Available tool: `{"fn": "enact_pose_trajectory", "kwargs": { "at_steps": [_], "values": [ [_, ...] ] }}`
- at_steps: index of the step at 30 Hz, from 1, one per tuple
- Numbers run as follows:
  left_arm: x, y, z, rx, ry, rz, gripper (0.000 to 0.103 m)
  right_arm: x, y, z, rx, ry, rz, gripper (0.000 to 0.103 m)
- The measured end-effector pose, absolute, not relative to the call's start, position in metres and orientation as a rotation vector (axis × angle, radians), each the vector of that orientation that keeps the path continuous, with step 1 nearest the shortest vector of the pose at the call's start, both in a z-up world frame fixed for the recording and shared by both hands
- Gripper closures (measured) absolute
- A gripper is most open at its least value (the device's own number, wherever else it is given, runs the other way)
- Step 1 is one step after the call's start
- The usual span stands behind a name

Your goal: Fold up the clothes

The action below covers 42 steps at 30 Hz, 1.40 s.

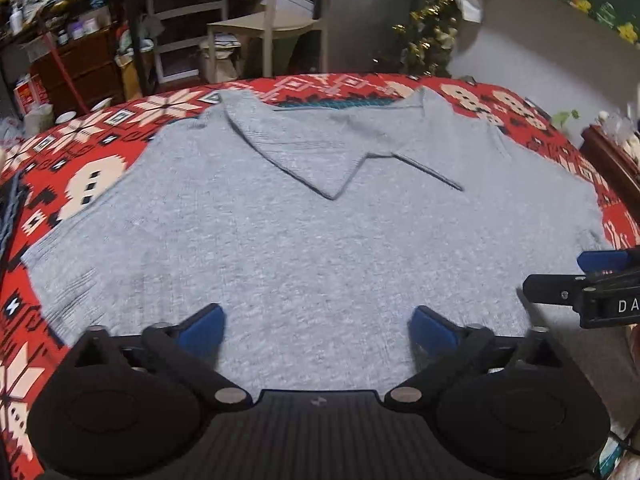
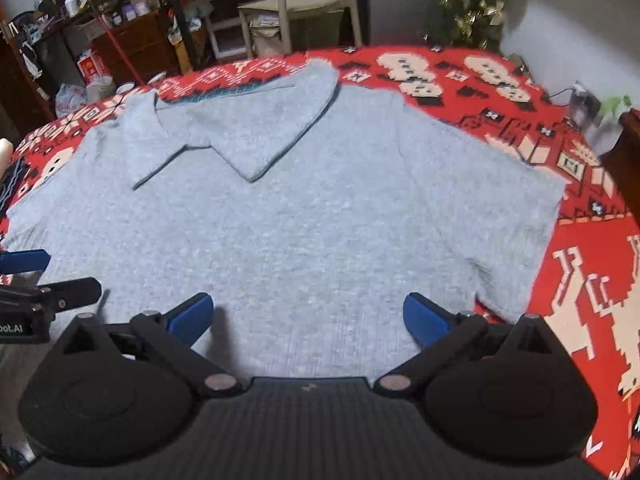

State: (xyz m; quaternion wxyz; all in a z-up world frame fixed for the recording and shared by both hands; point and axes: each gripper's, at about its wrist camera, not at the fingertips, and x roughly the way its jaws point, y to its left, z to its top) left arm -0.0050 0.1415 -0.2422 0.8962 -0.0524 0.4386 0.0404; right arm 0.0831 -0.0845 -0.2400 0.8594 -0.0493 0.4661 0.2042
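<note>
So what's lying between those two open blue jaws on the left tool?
Only the grey sweater, spread flat on the red patterned blanket. The left wrist view shows the left gripper with jaws wide apart, gripping nothing.

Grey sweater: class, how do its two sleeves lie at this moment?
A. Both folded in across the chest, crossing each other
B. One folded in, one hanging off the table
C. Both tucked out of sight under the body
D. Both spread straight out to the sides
A: on the sweater both sleeves are folded inward over the upper body, and their ends overlap in a V near the middle.
</note>
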Motion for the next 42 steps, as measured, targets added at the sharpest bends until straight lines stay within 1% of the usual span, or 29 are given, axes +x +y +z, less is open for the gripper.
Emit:
{"fn": "enact_pose_trajectory", "kwargs": {
  "at_steps": [3, 9, 14, 26, 35, 37, 39, 40, 42],
  "values": [
    [-0.003, 0.131, -0.246, -0.031, 0.917, 0.11, 0.0, 0.08, -0.08, -0.243, -0.145, 0.974, 0.41, 0.001],
    [0.0, 0.13, -0.245, -0.061, 0.914, 0.156, 0.0, 0.077, -0.073, -0.244, -0.166, 0.973, 0.363, 0.001],
    [-0.003, 0.126, -0.246, -0.023, 0.883, 0.145, 0.0, 0.074, -0.072, -0.244, -0.161, 0.967, 0.335, 0.001],
    [0.01, 0.13, -0.241, -0.059, 0.991, 0.153, 0.0, 0.065, -0.071, -0.247, -0.123, 0.932, 0.274, 0.001],
    [0.013, 0.134, -0.24, -0.037, 0.989, 0.123, 0.0, 0.05, -0.07, -0.252, -0.092, 0.853, 0.229, 0.001],
    [0.013, 0.137, -0.239, -0.031, 0.98, 0.123, 0.004, 0.049, -0.071, -0.253, -0.088, 0.846, 0.231, 0.001],
    [0.011, 0.14, -0.235, -0.021, 0.966, 0.135, 0.019, 0.049, -0.072, -0.253, -0.086, 0.842, 0.236, 0.001],
    [0.01, 0.143, -0.232, -0.014, 0.956, 0.144, 0.021, 0.049, -0.072, -0.253, -0.088, 0.841, 0.24, 0.001],
    [0.009, 0.151, -0.227, -0.012, 0.933, 0.153, 0.022, 0.049, -0.072, -0.253, -0.089, 0.839, 0.243, 0.001]
  ]
}}
